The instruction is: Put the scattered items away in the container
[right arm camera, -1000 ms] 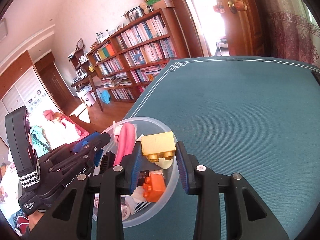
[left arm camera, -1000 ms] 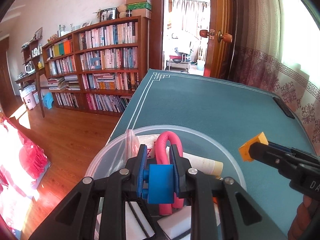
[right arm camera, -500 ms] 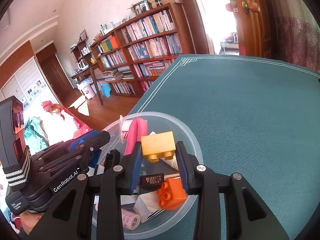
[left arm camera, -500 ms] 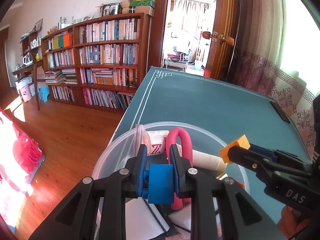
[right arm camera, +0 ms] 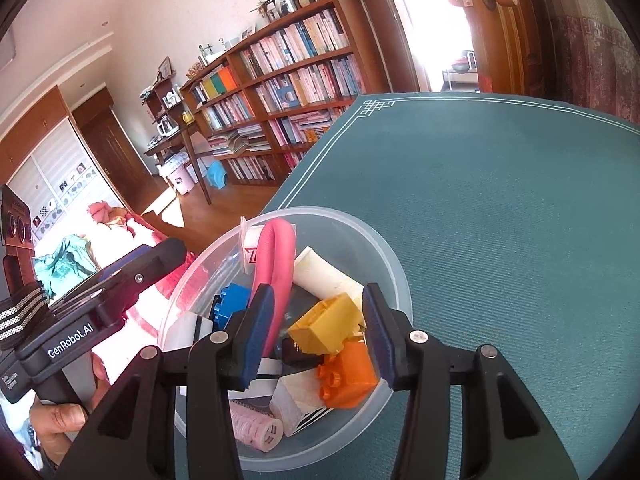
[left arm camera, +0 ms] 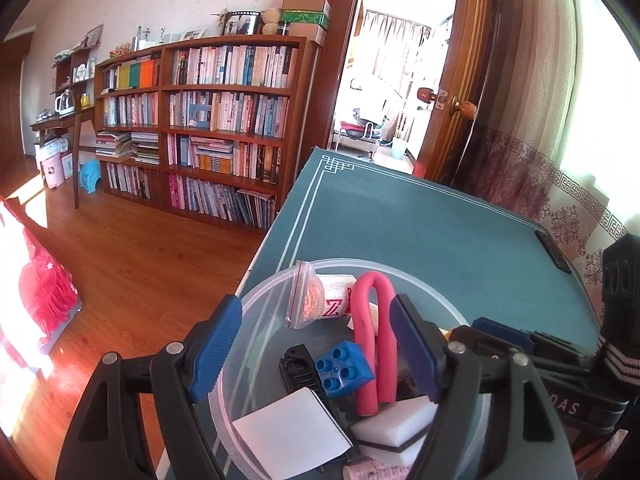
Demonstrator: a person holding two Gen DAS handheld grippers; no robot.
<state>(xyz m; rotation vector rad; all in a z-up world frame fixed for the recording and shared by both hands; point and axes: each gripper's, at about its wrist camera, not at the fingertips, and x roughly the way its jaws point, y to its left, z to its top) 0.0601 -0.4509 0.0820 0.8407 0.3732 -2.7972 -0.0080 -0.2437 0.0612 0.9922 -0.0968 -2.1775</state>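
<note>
Jaws of the left gripper (left arm camera: pixel 316 344) spread wide and empty above the clear container (left arm camera: pixel 256 304) on the teal desk (left arm camera: pixel 420 224), blue brick (left arm camera: pixel 345 368) lying inside, right gripper (right arm camera: pixel 318 328) jaws likewise parted over the yellow brick (right arm camera: pixel 324 326) in the container.

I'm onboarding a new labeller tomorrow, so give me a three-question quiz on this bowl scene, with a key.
1. True or false: the left gripper is shut on the blue brick.
2. Which brick lies closest between the right gripper's fingers? A) yellow brick B) blue brick C) orange brick
3. Fill in: the pink foam tube lies inside the clear ____.

Key: 1. False; it is open and the brick lies in the bowl. 2. A. 3. bowl.
</note>
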